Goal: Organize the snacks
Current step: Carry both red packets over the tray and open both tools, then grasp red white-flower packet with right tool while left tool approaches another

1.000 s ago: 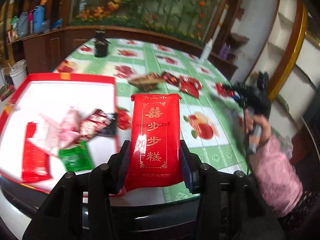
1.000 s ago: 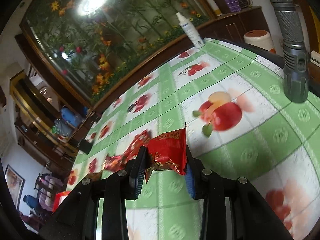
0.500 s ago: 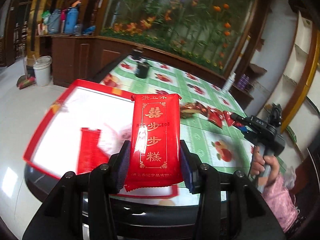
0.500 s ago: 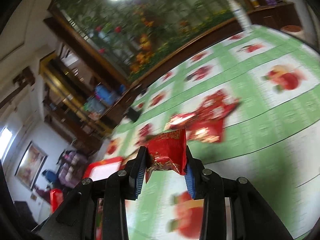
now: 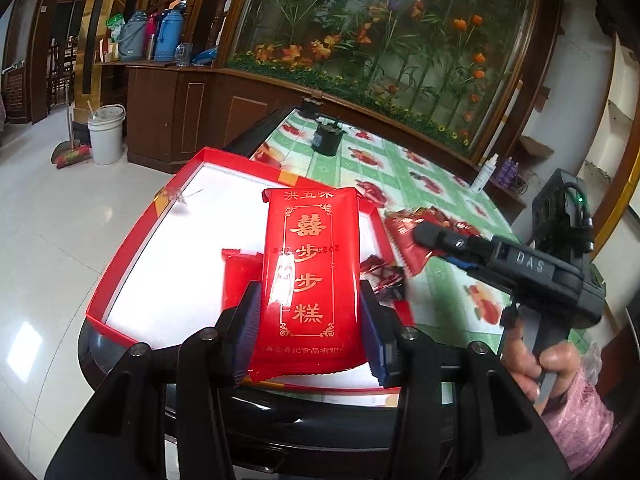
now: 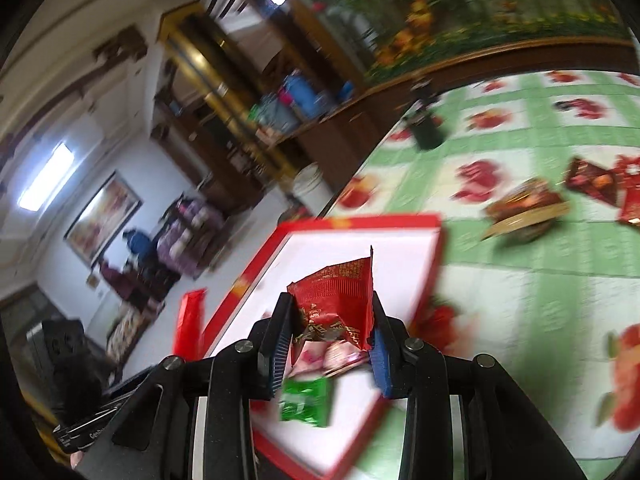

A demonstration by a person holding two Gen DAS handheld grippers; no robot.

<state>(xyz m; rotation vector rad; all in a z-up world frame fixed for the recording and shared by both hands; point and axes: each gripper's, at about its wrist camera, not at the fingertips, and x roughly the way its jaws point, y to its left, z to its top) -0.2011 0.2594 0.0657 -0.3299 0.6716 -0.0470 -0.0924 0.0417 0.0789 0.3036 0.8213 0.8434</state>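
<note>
My left gripper (image 5: 310,322) is shut on a long red snack packet (image 5: 312,276) with gold characters, held above the near side of the red-rimmed white tray (image 5: 132,248). My right gripper (image 6: 330,338) is shut on a small crumpled red snack packet (image 6: 338,300), over the same tray (image 6: 360,222). In the left wrist view the right gripper (image 5: 430,238) reaches in from the right with that small red packet (image 5: 408,244) at the tray's right rim. A flat red packet (image 5: 240,276) lies in the tray, and a green packet (image 6: 306,400) and pink ones (image 6: 328,358) show below my right gripper.
Loose snack packets (image 6: 528,206) lie on the green fruit-print tablecloth (image 6: 540,280) beyond the tray. A black jar (image 5: 328,138) stands at the table's far end and a white spray bottle (image 5: 484,174) at the far right. A hand in a pink sleeve (image 5: 576,412) grips the right tool.
The right gripper has swung left from the open tablecloth to over the tray with its small red packet. The left gripper has shifted with the long red packet, so the tray now lies further ahead.
</note>
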